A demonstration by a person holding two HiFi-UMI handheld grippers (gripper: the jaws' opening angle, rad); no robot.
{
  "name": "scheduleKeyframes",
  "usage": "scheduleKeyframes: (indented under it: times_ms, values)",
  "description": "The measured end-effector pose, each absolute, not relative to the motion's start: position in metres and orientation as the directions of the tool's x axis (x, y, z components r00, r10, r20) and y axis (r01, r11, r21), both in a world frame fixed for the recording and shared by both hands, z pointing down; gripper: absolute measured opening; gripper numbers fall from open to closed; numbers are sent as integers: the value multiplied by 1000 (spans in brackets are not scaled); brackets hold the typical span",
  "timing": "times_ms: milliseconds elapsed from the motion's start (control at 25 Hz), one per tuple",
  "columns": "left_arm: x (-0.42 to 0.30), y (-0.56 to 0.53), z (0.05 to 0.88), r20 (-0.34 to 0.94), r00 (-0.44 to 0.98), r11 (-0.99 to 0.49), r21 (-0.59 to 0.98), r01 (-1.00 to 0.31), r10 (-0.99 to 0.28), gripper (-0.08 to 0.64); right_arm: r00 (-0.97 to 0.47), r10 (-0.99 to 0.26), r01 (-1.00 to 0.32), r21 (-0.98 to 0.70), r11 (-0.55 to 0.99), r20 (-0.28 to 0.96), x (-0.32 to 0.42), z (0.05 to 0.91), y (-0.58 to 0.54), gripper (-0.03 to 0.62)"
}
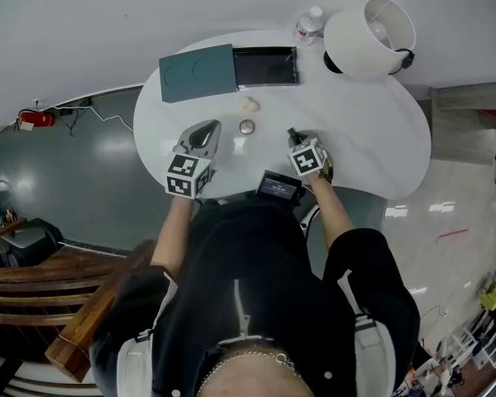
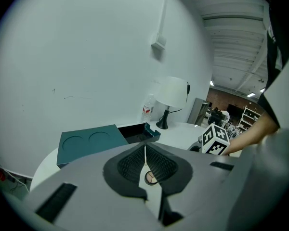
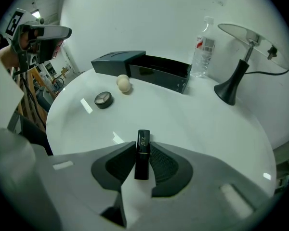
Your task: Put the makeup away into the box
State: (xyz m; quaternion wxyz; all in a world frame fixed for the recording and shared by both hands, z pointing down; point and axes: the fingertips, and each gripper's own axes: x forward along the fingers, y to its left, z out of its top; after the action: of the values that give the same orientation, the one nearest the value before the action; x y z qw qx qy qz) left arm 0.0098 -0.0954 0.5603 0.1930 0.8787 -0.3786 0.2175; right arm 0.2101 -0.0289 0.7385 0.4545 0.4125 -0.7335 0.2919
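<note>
Head view: white table (image 1: pixel 360 143) by wall (image 1: pixel 107 15); right claw (image 3: pixel 142 152) grips lipstick (image 3: pixel 143 141), left claw (image 2: pixel 145 149) closed.

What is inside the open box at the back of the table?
Head view: the box shows a dark floor, no makeup. In the right gripper view its near wall covers most of the inside. Its teal lid lies beside it.

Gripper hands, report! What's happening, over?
Left gripper: jaws together, empty. Right gripper: jaws clamped on lipstick. Box open, nothing blocking. Compact, sponge on table.

lamp base (image 1: pixel 331 62) under lampshade (image 1: pixel 369 26), bottle (image 1: pixel 308 25) label illegible
</note>
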Motion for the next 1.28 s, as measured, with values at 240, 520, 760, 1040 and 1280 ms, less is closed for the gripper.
scheduleKeyframes:
  times_ms: [240,520,760,1040,1280]
  values:
    - [8,-98,562,528,611,-626,179,-759,-590,14,-261,-361,-863,-48,503,895,209,727,-44,85]
    - [0,-99,563,534,584,-596,175,-784,-611,14,-288,-423,-851,-27,525,859,207,698,-85,84]
    - [-12,-100,563,534,552,-555,175,-813,-640,14,-308,-459,-831,-1,556,833,202,677,-128,84]
    - [-31,-100,562,550,494,-488,172,-856,-673,14,-346,-505,-779,58,624,791,181,646,-190,85]
    - [-52,-91,571,571,448,-435,170,-884,-688,14,-385,-498,-691,115,714,777,155,638,-239,84]
